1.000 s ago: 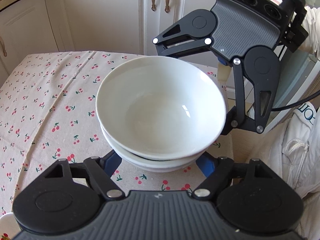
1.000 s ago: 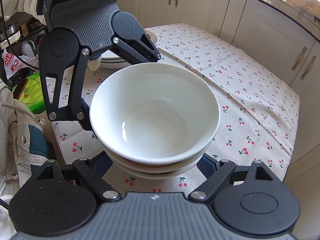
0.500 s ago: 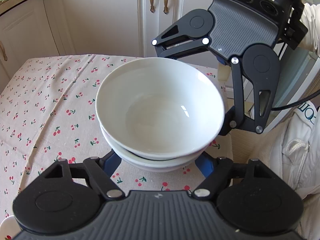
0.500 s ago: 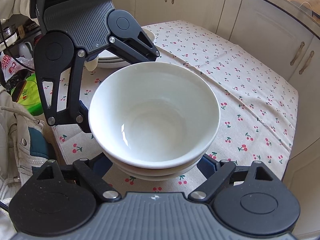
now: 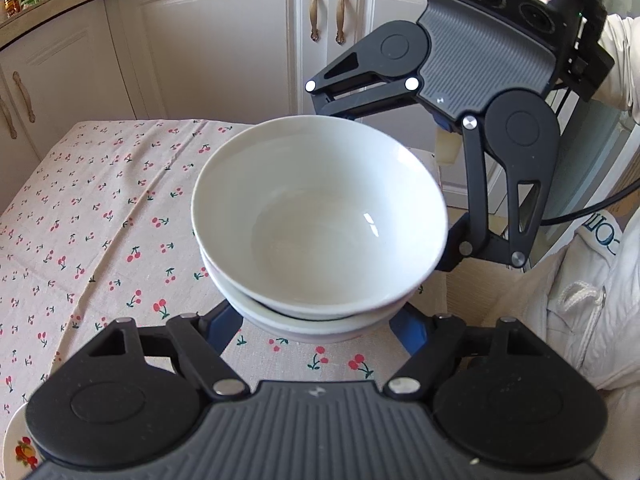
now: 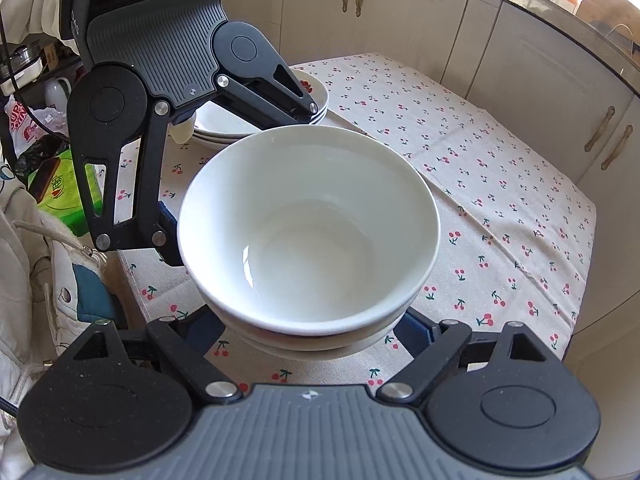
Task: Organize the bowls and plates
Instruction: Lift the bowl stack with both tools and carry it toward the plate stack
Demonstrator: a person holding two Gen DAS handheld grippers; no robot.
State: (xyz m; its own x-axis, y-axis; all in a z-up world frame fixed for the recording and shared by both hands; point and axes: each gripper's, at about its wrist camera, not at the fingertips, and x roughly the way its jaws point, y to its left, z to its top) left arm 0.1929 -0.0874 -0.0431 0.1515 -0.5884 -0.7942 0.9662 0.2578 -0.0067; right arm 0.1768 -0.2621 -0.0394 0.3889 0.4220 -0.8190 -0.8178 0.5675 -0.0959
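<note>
Where the two white bowls (image 5: pixel 320 216) sit nested, one inside the other, both grippers have hold of the stack from opposite sides. Left gripper (image 5: pixel 316 326) has just been closing, and its blue pads press the lower bowl's sides. Right gripper (image 6: pixel 308 330) clamps the same lower bowl, jaws spread wide around it. Whether the stack touches the cherry-print tablecloth (image 6: pixel 480 184) I cannot tell. Beyond it sits a pile of plates (image 6: pixel 224 128), with cream cabinets (image 5: pixel 216 44) behind the table.
</note>
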